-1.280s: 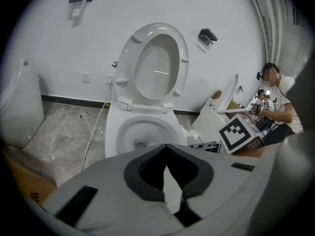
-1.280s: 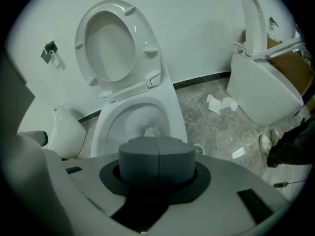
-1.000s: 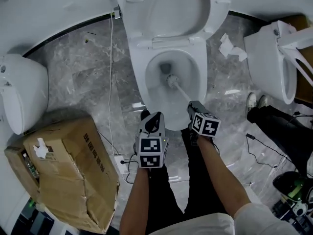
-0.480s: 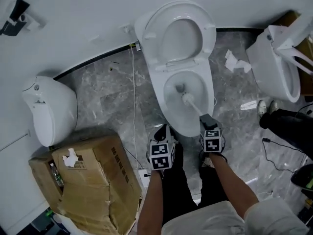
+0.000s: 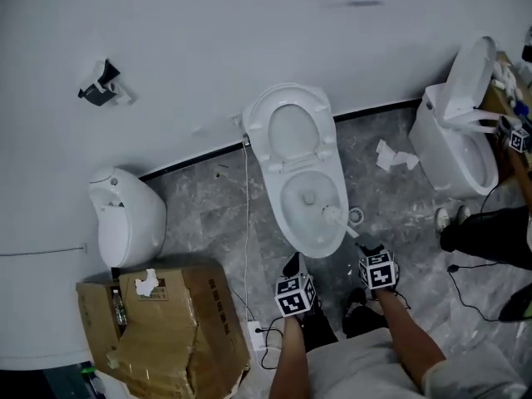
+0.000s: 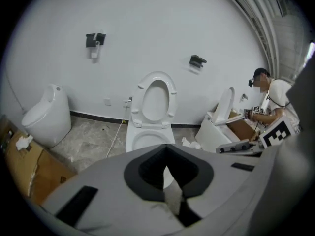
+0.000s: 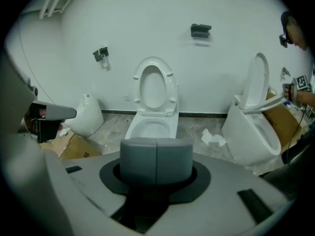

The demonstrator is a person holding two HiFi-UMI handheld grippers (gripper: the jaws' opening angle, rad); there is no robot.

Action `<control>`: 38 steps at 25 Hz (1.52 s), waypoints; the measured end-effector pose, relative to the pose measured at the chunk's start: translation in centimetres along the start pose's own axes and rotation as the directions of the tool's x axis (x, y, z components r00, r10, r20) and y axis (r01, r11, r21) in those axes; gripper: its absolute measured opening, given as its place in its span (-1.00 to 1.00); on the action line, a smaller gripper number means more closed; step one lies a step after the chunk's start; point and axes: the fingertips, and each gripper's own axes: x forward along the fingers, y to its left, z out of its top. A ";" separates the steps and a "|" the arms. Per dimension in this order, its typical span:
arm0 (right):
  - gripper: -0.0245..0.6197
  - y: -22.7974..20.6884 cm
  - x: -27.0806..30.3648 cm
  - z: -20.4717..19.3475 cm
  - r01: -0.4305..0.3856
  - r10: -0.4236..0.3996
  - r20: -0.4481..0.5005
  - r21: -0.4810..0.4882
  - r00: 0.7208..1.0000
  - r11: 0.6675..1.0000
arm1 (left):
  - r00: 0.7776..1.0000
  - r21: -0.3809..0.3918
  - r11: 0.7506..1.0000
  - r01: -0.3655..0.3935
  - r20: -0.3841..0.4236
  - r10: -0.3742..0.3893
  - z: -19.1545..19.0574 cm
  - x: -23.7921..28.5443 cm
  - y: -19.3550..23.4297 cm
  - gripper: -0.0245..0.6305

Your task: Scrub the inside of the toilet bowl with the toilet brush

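The white toilet (image 5: 301,191) stands against the wall with its lid and seat up; it also shows in the left gripper view (image 6: 147,132) and the right gripper view (image 7: 153,124). The toilet brush (image 5: 334,215) has its white head over the bowl's right rim, and its handle slants down to my right gripper (image 5: 363,243), which is shut on it. In the right gripper view the right gripper (image 7: 156,154) shows two grey pads pressed together and the brush is hidden. My left gripper (image 5: 291,266) hangs before the toilet's front, shut and empty (image 6: 167,170).
A second toilet (image 5: 457,131) with its lid up stands at the right, crumpled paper (image 5: 395,156) beside it. A white urinal-like fixture (image 5: 125,214) and a torn cardboard box (image 5: 158,322) sit at the left. A cable (image 5: 246,223) runs along the floor. Someone's legs (image 5: 482,227) are at the right.
Both grippers have risen and drawn back from the toilet, and the head view has pulled away. The brush head has left the bowl's inside for its right rim.
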 end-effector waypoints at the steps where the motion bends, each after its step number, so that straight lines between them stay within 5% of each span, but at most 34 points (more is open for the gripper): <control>1: -0.39 -0.3 -1.2 -0.4 0.001 -0.001 -0.003 -0.009 1.000 1.000 | 1.000 -0.021 1.000 -0.012 0.011 0.013 -0.2 -0.9 -0.4 -0.85; 11: -0.40 -1.4 -7.1 -5.3 -0.064 0.059 -0.055 -0.103 0.997 0.993 | 0.997 0.008 0.998 -0.055 0.053 0.055 -2.4 -8.1 -4.8 -0.85; 19: -0.40 -2.9 -12.5 -4.5 0.050 -0.049 0.011 -0.035 0.999 0.998 | 0.997 0.007 0.999 -0.036 0.068 0.035 -0.4 -9.4 -3.6 -0.85; 30: -0.40 0.6 -11.9 -5.1 0.053 -0.055 -0.030 -0.090 0.998 0.995 | 1.000 0.045 0.999 0.027 0.006 -0.027 -1.3 -10.7 -2.9 -0.85; 38: -0.40 0.4 -12.0 -4.6 0.064 -0.066 -0.011 -0.115 0.998 0.991 | 0.999 0.105 0.994 0.025 0.034 -0.028 0.5 -10.8 -3.1 -0.85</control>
